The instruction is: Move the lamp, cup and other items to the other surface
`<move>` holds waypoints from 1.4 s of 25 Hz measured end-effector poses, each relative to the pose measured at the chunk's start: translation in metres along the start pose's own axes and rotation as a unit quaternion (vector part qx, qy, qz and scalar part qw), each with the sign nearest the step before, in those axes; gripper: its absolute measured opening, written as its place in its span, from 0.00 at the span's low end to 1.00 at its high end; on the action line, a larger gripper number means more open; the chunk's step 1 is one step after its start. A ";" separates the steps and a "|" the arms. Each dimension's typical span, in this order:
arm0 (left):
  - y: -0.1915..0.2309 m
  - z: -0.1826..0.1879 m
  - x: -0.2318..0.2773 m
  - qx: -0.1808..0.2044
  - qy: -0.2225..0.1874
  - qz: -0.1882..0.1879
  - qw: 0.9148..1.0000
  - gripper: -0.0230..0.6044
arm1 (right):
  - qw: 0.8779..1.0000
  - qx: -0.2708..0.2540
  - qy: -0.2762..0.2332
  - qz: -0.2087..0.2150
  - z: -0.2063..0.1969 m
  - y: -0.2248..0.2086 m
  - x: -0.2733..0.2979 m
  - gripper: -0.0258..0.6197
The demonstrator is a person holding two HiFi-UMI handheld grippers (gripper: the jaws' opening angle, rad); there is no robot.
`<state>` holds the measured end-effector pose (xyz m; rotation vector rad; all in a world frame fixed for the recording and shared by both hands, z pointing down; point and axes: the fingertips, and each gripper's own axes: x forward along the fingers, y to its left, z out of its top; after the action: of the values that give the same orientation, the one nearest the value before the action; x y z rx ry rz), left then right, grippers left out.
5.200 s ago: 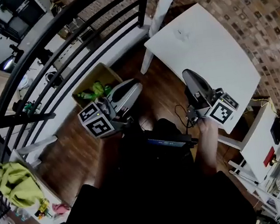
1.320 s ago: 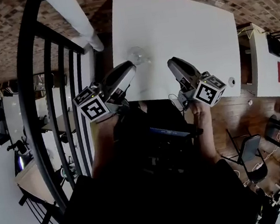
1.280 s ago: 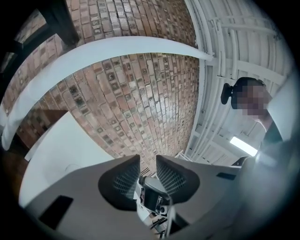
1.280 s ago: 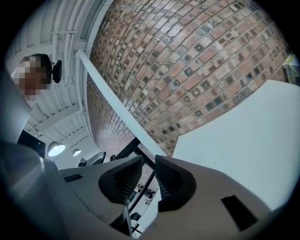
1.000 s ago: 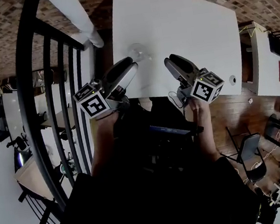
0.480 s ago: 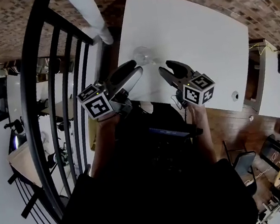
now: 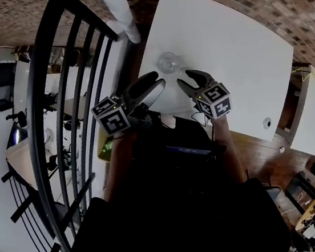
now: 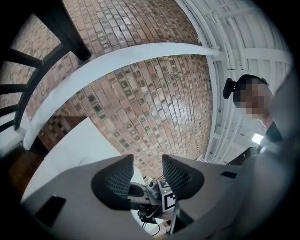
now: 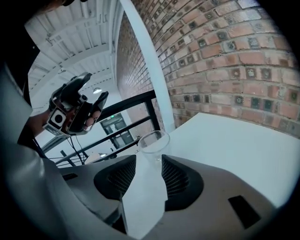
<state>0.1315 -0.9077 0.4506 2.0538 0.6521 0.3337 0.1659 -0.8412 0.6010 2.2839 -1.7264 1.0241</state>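
Our left gripper (image 8: 146,163) and right gripper (image 9: 148,163) have just opened wide, both empty; we aim the right at the clear glass cup (image 9: 153,141), likely to grasp it.

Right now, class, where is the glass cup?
In the head view the cup stands on the table near its left edge, just beyond the right gripper. The right gripper view shows it upright ahead of the open fingers.
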 end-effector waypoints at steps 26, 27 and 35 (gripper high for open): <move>0.020 0.016 -0.008 -0.022 -0.031 0.056 0.998 0.33 | 0.985 -0.141 0.099 -0.009 -0.020 -0.021 0.064 0.25; 0.019 0.018 -0.008 -0.023 -0.033 0.056 0.998 0.33 | 0.984 -0.146 0.100 -0.010 -0.020 -0.020 0.065 0.24; 0.020 0.019 -0.009 -0.012 -0.027 0.052 0.998 0.33 | 0.981 -0.166 0.098 -0.023 -0.018 -0.021 0.061 0.15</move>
<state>0.1399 -0.9350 0.4575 2.0703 0.5075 0.3428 0.1842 -0.8755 0.6550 1.9398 -1.6158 0.8445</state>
